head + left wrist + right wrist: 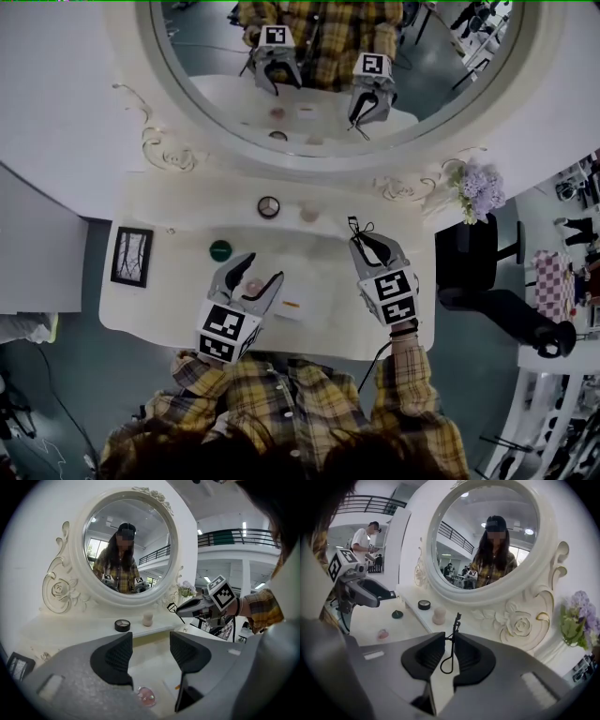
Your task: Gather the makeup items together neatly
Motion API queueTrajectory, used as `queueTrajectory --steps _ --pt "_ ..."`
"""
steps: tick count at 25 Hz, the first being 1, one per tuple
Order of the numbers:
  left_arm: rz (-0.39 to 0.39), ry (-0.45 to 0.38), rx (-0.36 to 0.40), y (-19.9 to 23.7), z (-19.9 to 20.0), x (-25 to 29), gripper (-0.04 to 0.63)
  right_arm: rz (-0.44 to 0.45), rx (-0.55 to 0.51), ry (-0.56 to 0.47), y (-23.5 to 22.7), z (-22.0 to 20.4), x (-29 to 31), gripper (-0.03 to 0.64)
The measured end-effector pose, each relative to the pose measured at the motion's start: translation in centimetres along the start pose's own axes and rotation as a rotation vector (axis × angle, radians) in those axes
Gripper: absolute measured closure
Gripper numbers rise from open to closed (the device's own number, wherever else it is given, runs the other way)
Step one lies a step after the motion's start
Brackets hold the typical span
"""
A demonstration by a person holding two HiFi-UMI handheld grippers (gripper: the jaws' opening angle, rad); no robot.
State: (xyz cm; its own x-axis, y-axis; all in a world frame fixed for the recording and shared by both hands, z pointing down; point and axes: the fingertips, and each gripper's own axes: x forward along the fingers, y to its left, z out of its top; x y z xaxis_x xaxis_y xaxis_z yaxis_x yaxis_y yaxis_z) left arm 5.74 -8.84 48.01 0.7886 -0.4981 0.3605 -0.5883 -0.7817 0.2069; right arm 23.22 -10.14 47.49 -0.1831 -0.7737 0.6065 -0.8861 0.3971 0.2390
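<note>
My right gripper (450, 651) is shut on a black eyelash curler (452, 639), held off the table, its head sticking out past the fingertips. In the head view the right gripper (366, 242) hovers over the table's right half, the curler (354, 225) pointing at the mirror. My left gripper (263, 269) is open and holds nothing, poised over a small pink glossy item (253, 285) on the tabletop. The left gripper view shows that pink item (146, 696) below the open jaws. A black round compact (269, 206) and a pink sponge (309, 214) sit on the raised shelf. A green round item (220, 250) lies to the left.
The white vanity table (169, 309) backs onto a large oval mirror (328, 103). A framed picture (131, 256) lies at its left end and purple flowers (480, 192) stand at the right. A small white piece with an orange mark (291, 305) lies beside the left gripper.
</note>
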Motion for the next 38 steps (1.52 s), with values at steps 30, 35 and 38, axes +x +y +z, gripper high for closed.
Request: queueTrajectory --steps 30,35,38 --pt "0.021 0.039 -0.018 1.3 -0.4 2.2 0.354 0.397 -0.428 0.277 -1.7 -3.7 5.3 0.546" --pt "0.022 0.043 -0.017 1.2 -0.6 2.2 0.354 0.427 -0.461 0.286 -1.9 -3.7 5.5 0.545" --pt "0.023 0.045 -0.019 1.2 -0.6 2.2 0.354 0.443 -0.471 0.290 -1.8 -3.7 5.6 0.545"
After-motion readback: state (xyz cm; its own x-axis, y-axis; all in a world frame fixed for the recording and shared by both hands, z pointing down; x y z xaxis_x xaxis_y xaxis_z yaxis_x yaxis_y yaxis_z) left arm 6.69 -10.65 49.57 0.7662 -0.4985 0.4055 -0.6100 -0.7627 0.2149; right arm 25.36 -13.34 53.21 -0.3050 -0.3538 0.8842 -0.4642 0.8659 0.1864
